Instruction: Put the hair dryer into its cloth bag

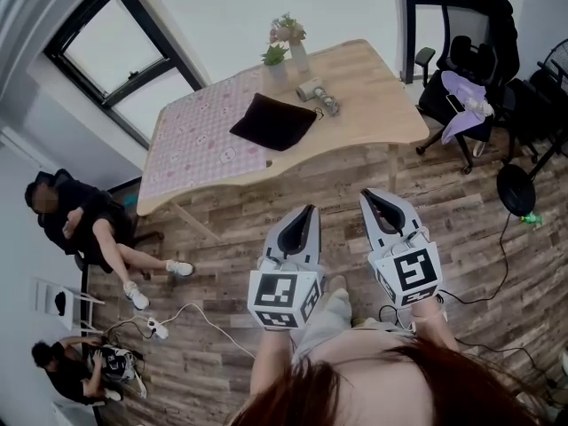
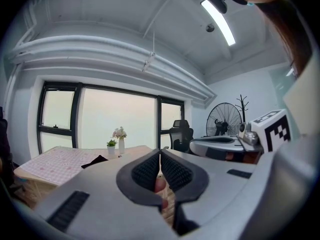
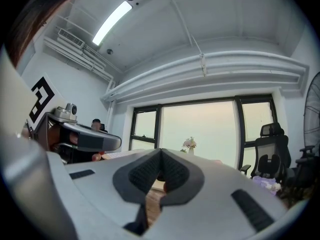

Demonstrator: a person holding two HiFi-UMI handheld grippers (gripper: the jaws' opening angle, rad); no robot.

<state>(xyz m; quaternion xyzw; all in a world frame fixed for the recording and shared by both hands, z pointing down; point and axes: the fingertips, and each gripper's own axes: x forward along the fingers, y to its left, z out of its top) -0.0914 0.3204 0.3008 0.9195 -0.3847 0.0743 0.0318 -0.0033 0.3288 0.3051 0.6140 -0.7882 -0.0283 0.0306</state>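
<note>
Pointing forward: left tongs (image 1: 310, 209), right tongs (image 1: 366, 194)

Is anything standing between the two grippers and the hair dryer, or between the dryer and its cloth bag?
Nothing visible does. Only wooden floor and the table at its near edge lie between the left gripper, the right gripper and the hair dryer. The dryer lies beside the cloth bag; the vase stands behind both.

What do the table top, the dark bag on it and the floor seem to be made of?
Table top: light wood or wood-look laminate, matte; grain streaks show.
Dark bag: probably soft cloth; it lies flat and limp, with no shine.
Floor: wood-look planks in mixed brown tones; whether real wood or vinyl cannot be told.
</note>
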